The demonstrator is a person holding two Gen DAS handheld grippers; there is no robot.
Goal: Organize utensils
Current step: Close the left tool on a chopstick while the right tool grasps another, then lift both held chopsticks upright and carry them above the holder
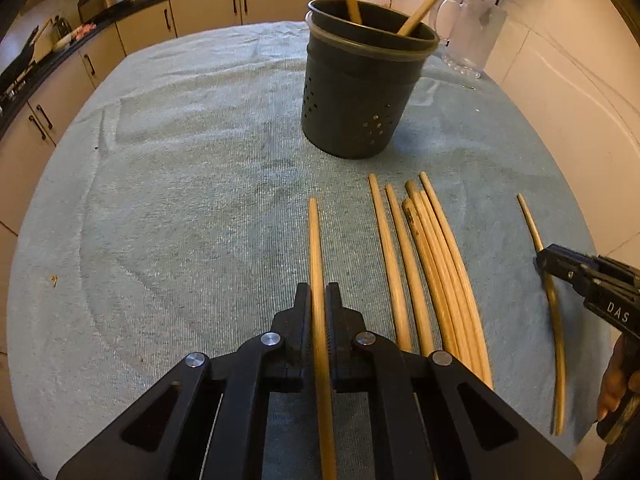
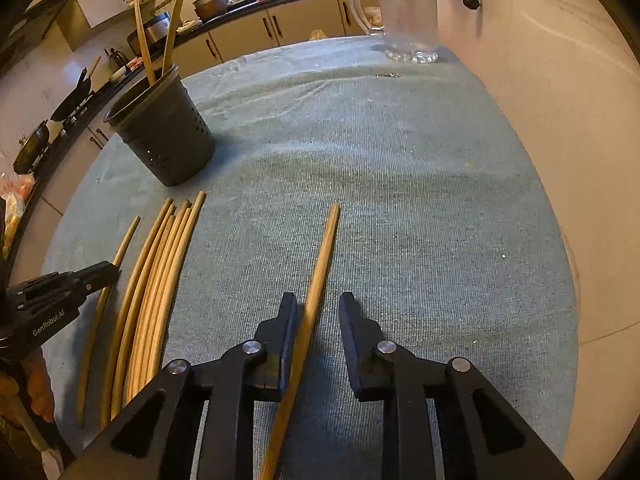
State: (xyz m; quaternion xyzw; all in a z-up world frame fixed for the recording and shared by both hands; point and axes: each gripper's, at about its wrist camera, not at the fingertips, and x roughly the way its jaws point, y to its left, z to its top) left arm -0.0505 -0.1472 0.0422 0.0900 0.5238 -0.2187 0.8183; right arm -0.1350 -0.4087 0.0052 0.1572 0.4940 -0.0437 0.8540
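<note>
The left gripper [image 1: 318, 300] is clamped on one chopstick [image 1: 316, 248], its fingers [image 1: 302, 312] pressed to both sides of the shaft near its lower half, with the far end running toward 12 o'clock over the towel [image 1: 180, 200] that covers the surface. In the right wrist view the right gripper [image 2: 318, 312] straddles a second chopstick [image 2: 320, 264]; the left finger [image 2: 286, 328] touches the stick and the right one stands clear of it, so the grip is not yet made. Both sticks look light, stiff and smooth, probably bamboo, so they should lift with little force but may roll or pivot between flat pads. A hold nearer mid-length would likely keep them from swinging, and a straight squeeze across the shaft seems safer than an angled one. Between the two grippers, at about 2 o'clock from the left one, lies a bundle [image 1: 436, 272] of more chopsticks packed side by side, some touching, which I judge harder to single out. Farther off at 12 to 1 o'clock in the left view stands the dark perforated holder [image 1: 360, 92], upright, with two sticks already leaning inside. Its mouth is wide, so dropping a stick in end-first should be forgiving. Beyond it sits a clear glass mug [image 2: 404, 12], fragile and best avoided.
</note>
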